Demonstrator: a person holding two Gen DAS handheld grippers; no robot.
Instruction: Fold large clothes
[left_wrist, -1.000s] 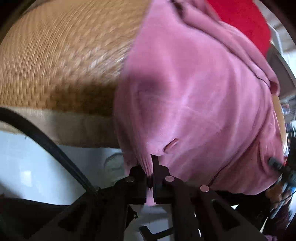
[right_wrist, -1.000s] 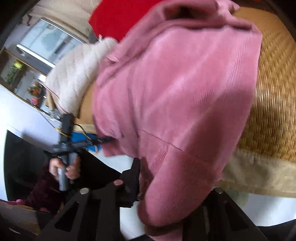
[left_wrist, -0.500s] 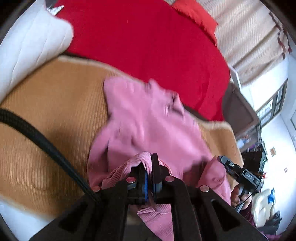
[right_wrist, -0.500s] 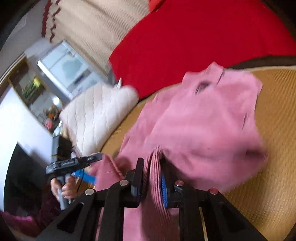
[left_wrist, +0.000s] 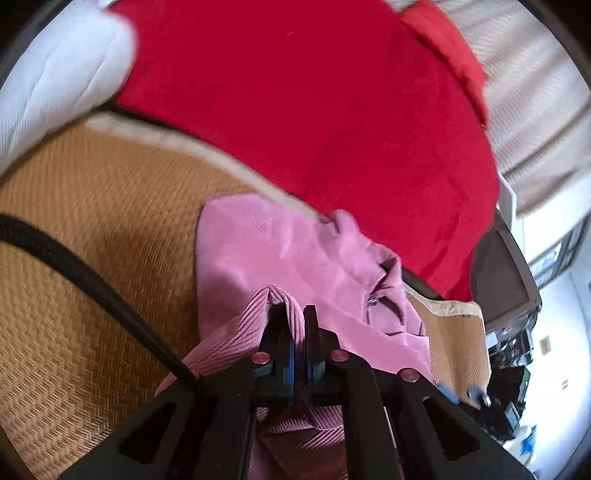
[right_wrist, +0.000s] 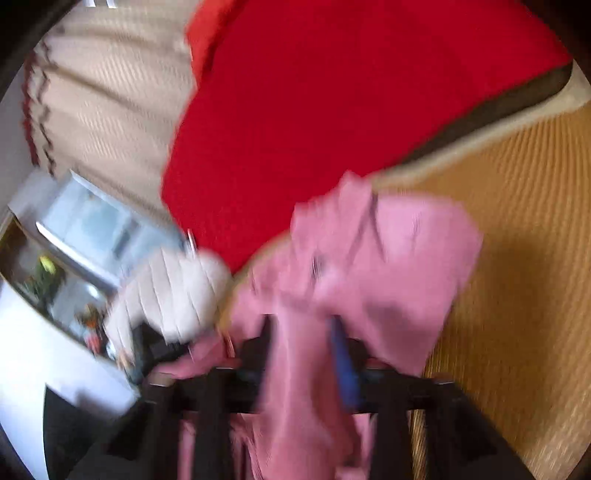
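A pink ribbed sweater (left_wrist: 280, 251) lies on a woven straw mat (left_wrist: 92, 229), its collar towards the red blanket. My left gripper (left_wrist: 295, 314) is shut on the sweater's ribbed hem and holds it above the sweater's body. In the right wrist view the same sweater (right_wrist: 399, 258) is blurred. My right gripper (right_wrist: 303, 325) has pink ribbed cloth between its fingers, which stand a little apart; the blur hides how firmly they hold it.
A red blanket (left_wrist: 332, 110) covers the bed behind the mat. A white quilted cushion (left_wrist: 48, 74) lies at the mat's left, also in the right wrist view (right_wrist: 177, 295). Beige curtains (right_wrist: 110, 92) and a cabinet stand beyond.
Both grippers have lifted the hem from below the mat's edge and carried it forward over the sweater towards the collar. The right gripper's fingers look wider apart than half a second ago.
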